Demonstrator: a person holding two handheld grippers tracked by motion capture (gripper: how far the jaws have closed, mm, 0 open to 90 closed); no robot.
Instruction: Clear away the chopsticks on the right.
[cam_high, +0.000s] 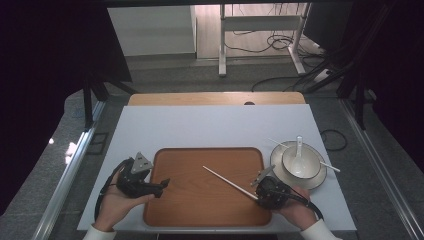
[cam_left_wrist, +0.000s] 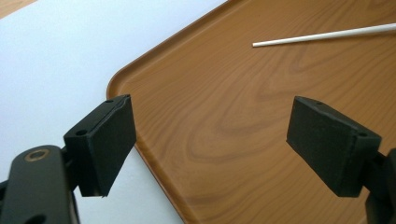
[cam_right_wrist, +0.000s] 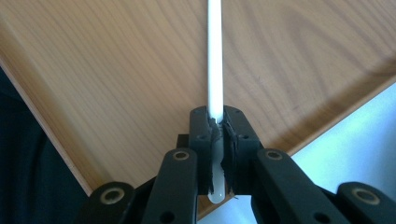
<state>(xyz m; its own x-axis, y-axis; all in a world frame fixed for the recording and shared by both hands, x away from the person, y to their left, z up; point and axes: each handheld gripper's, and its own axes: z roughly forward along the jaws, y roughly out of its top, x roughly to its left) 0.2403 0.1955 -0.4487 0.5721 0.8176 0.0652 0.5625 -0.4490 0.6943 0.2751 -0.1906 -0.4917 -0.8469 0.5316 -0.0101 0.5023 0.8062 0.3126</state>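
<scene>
- A dim room with a grey floor and a metal desk frame at the back; in front stands a table (cam_high: 210, 125) covered by a pale sheet, its wooden far edge showing, and a person's forearms in white cuffs come in from the bottom.
- A brown wooden tray (cam_high: 200, 202) lies at the near middle of the table; its surface is bare apart from one thing.
- To the right of the tray, just beside its far right corner, a pale plate (cam_high: 316, 178) carries a white bowl (cam_high: 310, 161); a white spoon (cam_high: 299, 156) rests in the bowl, and a second white chopstick (cam_high: 331, 166) lies across the plate behind the bowl.
- The left gripper (cam_high: 163, 185) hovers at the tray's left edge; its jaws stand wide apart with nothing between them.
- The right gripper (cam_high: 256, 191) sits at the tray's near right; its jaws are clenched on the thick end of a white chopstick (cam_right_wrist: 215, 56); the stick slants away over the tray toward its middle, thin tip far from the hand.
- Judging progress: one chopstick appears to be in transit to or onto the tray, not yet released; the other chopstick, spoon, bowl and plate seem untouched, so most of the work looks left.
</scene>
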